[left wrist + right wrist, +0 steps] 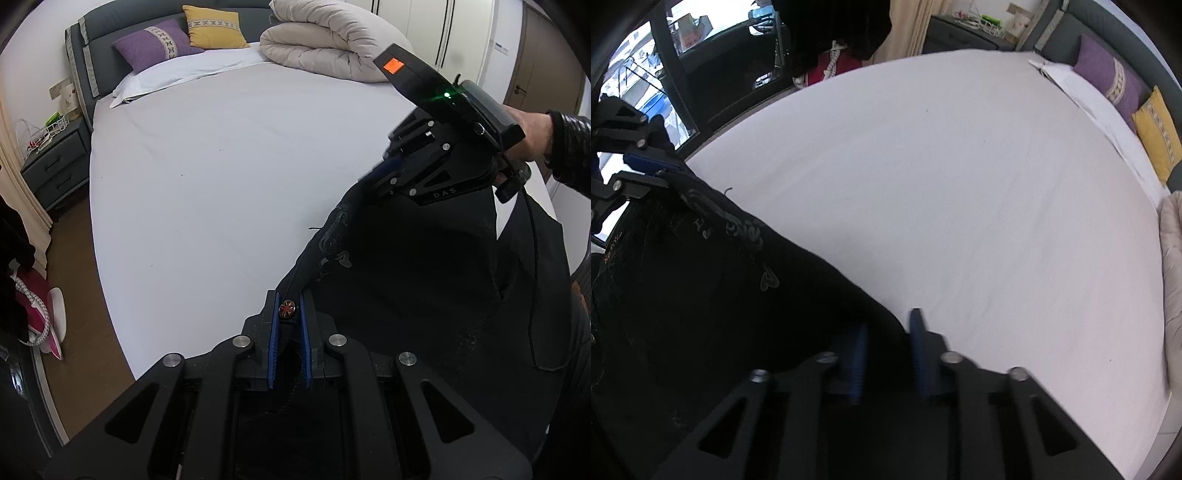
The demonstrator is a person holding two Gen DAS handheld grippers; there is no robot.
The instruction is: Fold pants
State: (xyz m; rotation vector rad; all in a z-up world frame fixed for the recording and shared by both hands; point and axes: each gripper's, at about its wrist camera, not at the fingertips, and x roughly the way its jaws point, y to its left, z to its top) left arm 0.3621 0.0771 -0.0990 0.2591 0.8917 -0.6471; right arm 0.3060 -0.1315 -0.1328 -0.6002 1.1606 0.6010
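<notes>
Pants (424, 288) between both grippers' fingers (272, 332)

A wide bed (229, 155) with a plain white sheet fills most of both views. At its head, against the grey padded headboard (110, 18), lean a purple cushion (155, 44) and a yellow cushion (214, 27), with a white pillow (155, 79) lying in front of the purple one. A rolled beige duvet (325, 40) sits at the far corner of the bed. Beside the head end stands a grey nightstand (55, 166) carrying a white wire basket (55, 127). Cream curtains (912, 26) hang beyond the bed's far edge.
</notes>
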